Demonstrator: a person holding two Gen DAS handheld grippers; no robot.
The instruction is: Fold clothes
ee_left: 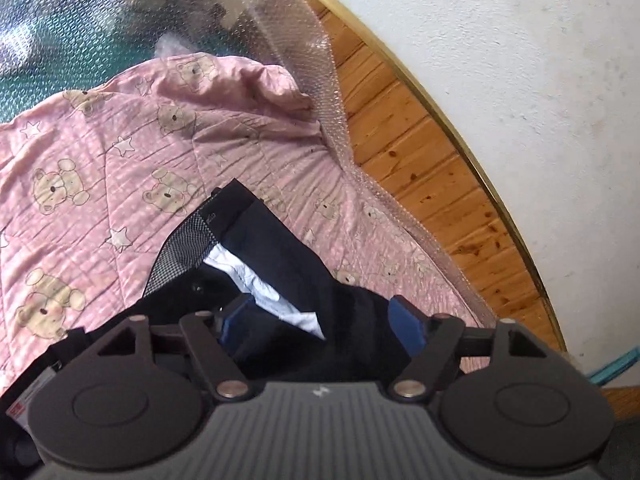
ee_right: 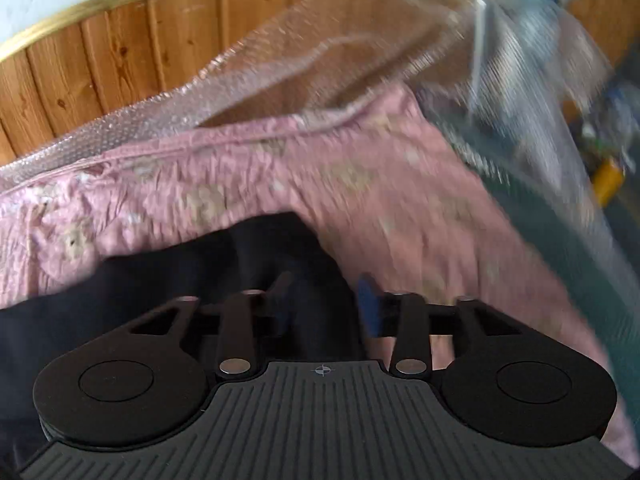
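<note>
Left wrist view: the left gripper (ee_left: 320, 320), black with 2 blue-padded fingers, occupies the lower half of the frame. Its jaws stand wide. Dark fabric lies between the pads, but neither pad visibly presses on it, so no grip is confirmed. The task item, a black garment with a grey mesh lining and a white inner label or lining (ee_left: 256, 256), runs from the centre of the frame down under the gripper body. A white tag with red print (ee_left: 28, 400) shows at the lower left edge. The garment rests on a pink quilted blanket printed with bears and stars (ee_left: 100, 168), which fills the left and centre. A sheet of clear bubble wrap (ee_left: 320, 92) crosses the upper middle and meets the blanket's far edge. Wooden wall panelling with a brass-coloured trim strip (ee_left: 404, 128) curves down the right, with a white plaster wall (ee_left: 520, 80) beyond it.

Right wrist view — blurred. The right gripper (ee_right: 324, 304) sits low in the frame, jaws partly apart. The black garment (ee_right: 160, 276) lies at lower left and reaches up between the fingers; whether the pads touch it cannot be told. The pink blanket (ee_right: 360, 168) spans the middle, bubble wrap (ee_right: 280, 64) above it, wooden panelling (ee_right: 100, 56) at upper left.
</note>
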